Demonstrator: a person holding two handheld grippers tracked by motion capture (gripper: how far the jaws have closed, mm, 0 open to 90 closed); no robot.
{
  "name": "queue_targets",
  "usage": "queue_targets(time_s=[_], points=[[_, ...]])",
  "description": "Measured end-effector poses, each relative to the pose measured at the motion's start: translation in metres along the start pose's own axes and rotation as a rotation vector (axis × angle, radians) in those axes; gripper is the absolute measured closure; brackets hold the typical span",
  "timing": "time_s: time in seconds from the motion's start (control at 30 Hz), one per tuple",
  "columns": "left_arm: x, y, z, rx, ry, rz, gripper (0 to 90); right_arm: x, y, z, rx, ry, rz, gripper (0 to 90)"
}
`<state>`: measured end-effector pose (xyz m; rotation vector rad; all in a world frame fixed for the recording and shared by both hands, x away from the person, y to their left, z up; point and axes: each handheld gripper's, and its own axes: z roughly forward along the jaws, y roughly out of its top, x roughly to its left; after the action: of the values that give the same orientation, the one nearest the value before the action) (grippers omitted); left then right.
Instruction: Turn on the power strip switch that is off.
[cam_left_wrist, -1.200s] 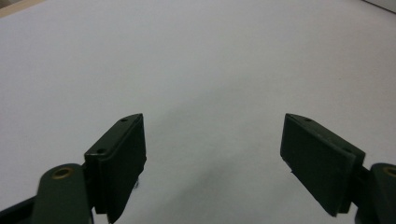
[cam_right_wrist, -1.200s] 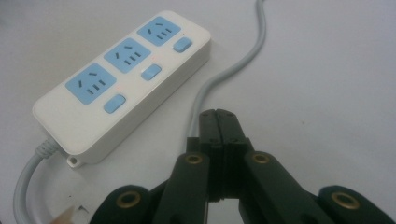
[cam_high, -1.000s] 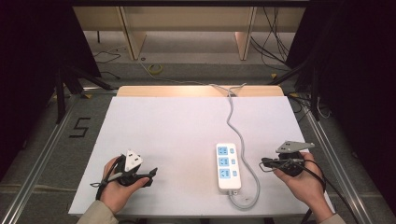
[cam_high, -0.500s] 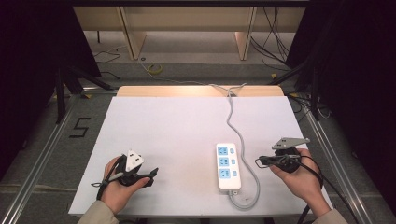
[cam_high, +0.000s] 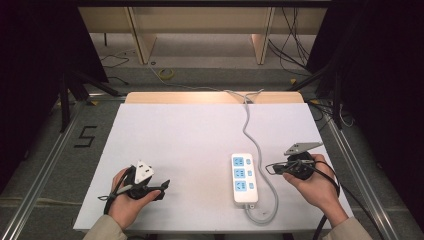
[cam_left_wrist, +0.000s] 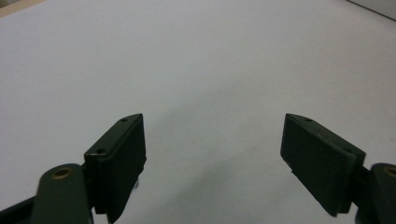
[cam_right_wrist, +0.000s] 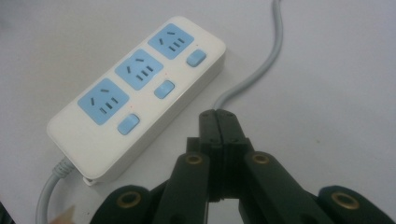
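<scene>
Near the right front of the worktop (cam_high: 190, 135), flat and face up: strip (cam_high: 244, 178), three blue sockets (cam_right_wrist: 141, 70) in a row, three switches (cam_right_wrist: 164, 88) along the side nearest the right hand. Cord (cam_high: 252, 135) out of the near end, looping round the right side, then away to the far edge.

Just right of the strip, not touching it: right gripper (cam_high: 274, 168), jaws clenched on nothing, tips pressed together and aimed at the switch side. In the right gripper view, those tips (cam_right_wrist: 218, 122) above bare worktop, cord just beyond them. Off to the left, well apart: left gripper (cam_high: 162, 187), jaws released and wide, nothing between them, bare worktop ahead in the left gripper view.

Probable step: pressing a switch with the closed tips. For a clean press:

- Keep the jaws clenched, so that the two tips work as one blunt finger.
- Settle on one switch before moving in; the three sit close to the sockets.
- Cross above the cord, not through it, to avoid dragging the strip.
- Come down from above rather than from the side; a sideways push would likely slide so light a strip.
- Land on the middle of the switch, clear of the casing edge and the blue faces.
- Press straight down, briefly, then lift clear.
- Should the strip creep, steady its far long side with the left gripper.
</scene>
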<state>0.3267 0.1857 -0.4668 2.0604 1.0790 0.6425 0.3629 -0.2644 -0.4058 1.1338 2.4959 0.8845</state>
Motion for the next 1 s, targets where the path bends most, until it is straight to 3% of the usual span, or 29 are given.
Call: queue_targets(time_s=[1.0], points=[[-0.002,0.001,0.001,0.000,-0.007,-0.002,22.3,-0.001,0.028,0.008,0.058,0.012,-0.001,90.0]])
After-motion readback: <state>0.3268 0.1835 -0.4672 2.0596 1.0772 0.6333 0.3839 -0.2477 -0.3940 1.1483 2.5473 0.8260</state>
